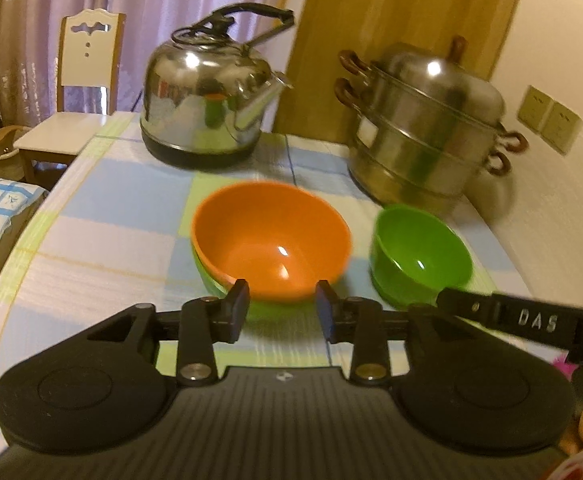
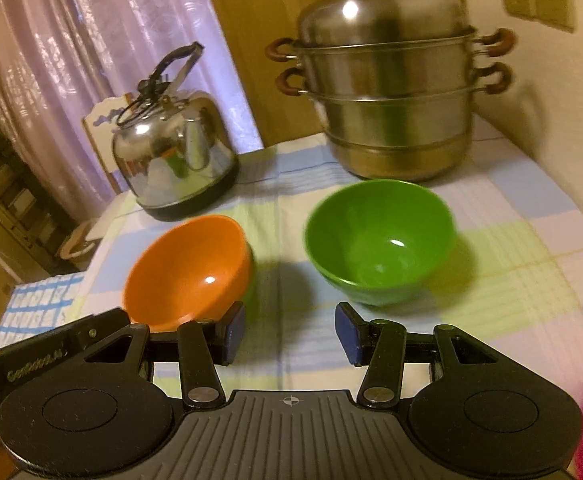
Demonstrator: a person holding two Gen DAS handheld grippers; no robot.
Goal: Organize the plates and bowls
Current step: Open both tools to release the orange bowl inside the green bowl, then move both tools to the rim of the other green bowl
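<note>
Jaws of left gripper [image 1: 283,307] and right gripper [image 2: 290,333] gape empty before orange bowl [image 1: 271,236] and green bowl [image 2: 379,240].

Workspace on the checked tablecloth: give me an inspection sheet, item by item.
Surface: table under a pastel checked tablecloth, no spills seen.
Job's things: orange bowl nested in a green one whose rim peeks out beneath; a separate green bowl stands upright beside it, apart. No plates seen.
Clutter: steel kettle and a stacked steel steamer pot at the back.
Grippers: left gripper and right gripper both have open jaws with nothing between them, short of the bowls.
Cables: dark cord coiled on the kettle lid.
Surroundings: white chair, lilac curtain, wall switches.
</note>
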